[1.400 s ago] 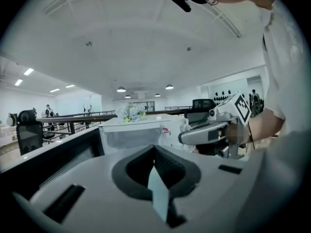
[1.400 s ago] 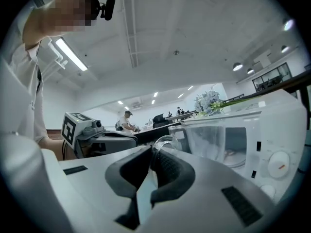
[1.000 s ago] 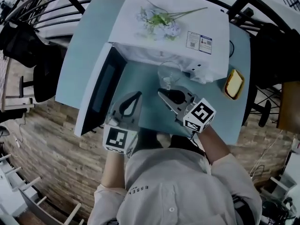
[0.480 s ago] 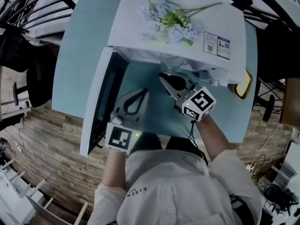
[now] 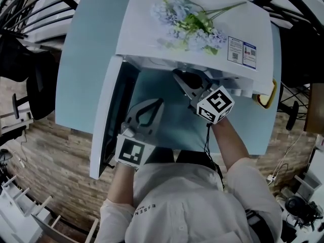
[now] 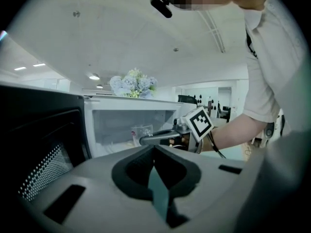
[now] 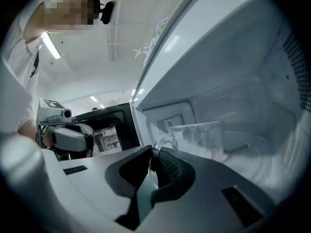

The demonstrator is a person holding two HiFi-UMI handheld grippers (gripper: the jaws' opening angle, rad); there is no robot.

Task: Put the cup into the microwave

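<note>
Microwave door (image 5: 109, 120): swung wide open at nine o'clock of the oven's mouth, its dark window edge-on to the head view.

Left gripper (image 6: 154, 148): jaws pressed together with nothing between them. It sits over the light blue table (image 5: 81, 59) just beside the door, pointing toward one o'clock.

Microwave (image 5: 152, 29): white, with a bunch of artificial flowers (image 5: 190, 24) lying on top. The cavity is lit and holds only the cup.

Cup (image 7: 199, 137): a clear glass mug, already inside the cavity at one o'clock of the right jaws. Whether its base rests on the floor of the oven cannot be told.

Right gripper (image 7: 154, 152): clamped on the cup's handle (image 7: 164, 143), the glass loop pinched between the two pads, and reaching in toward twelve o'clock in the head view.

Handling: likely rigid, smooth and brittle, and heavy enough to swing about a hold this far off centre. Glass against the pads probably slips more easily than a matt surface would.

Where to hold: the handle looks like the only narrow part the jaws can span. Gripped low and close to the wall, it should tilt least.

Care needed: set it down level before letting go, and keep the rim away from the cavity roof and side walls.
</note>
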